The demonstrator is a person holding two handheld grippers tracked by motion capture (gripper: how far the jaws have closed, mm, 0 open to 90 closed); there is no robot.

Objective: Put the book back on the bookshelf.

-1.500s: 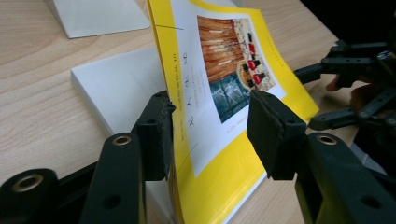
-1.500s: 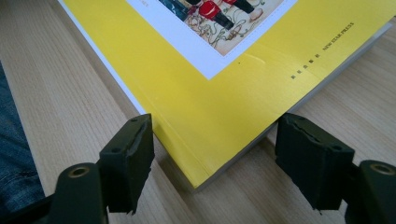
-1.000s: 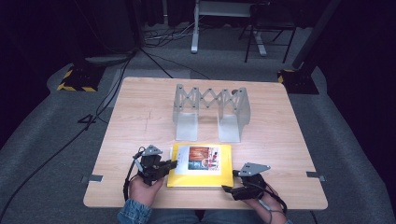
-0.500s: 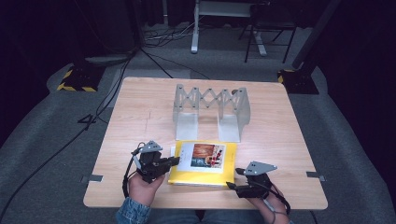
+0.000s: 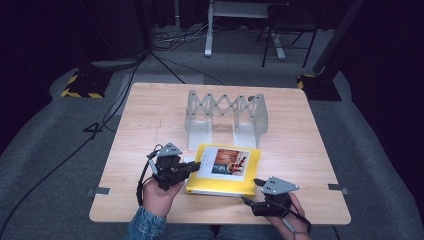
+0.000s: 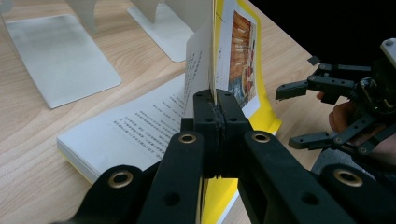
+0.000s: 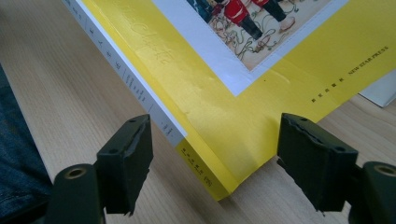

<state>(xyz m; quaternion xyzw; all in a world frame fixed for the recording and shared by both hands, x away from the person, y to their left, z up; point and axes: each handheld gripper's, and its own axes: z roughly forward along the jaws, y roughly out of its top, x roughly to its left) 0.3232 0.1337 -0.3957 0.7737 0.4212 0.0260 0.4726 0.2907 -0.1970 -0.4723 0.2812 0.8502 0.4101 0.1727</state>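
A yellow book with a picture on its cover lies near the table's front edge. My left gripper is shut on the cover's left edge. In the left gripper view the jaws pinch the cover and hold it upright above the printed pages. My right gripper sits at the book's near right corner, and its jaws have just been opening. In the right gripper view the book's corner lies between the open jaws, with neither pad touching it.
A grey metal expanding book rack stands behind the book at the middle of the wooden table. Its flat base plates lie just beyond the open pages. Cables and stands are on the dark floor beyond.
My left gripper has risen with the cover's edge, so the cover now stands up off the pages. The right gripper's jaws are wider apart than half a second ago.
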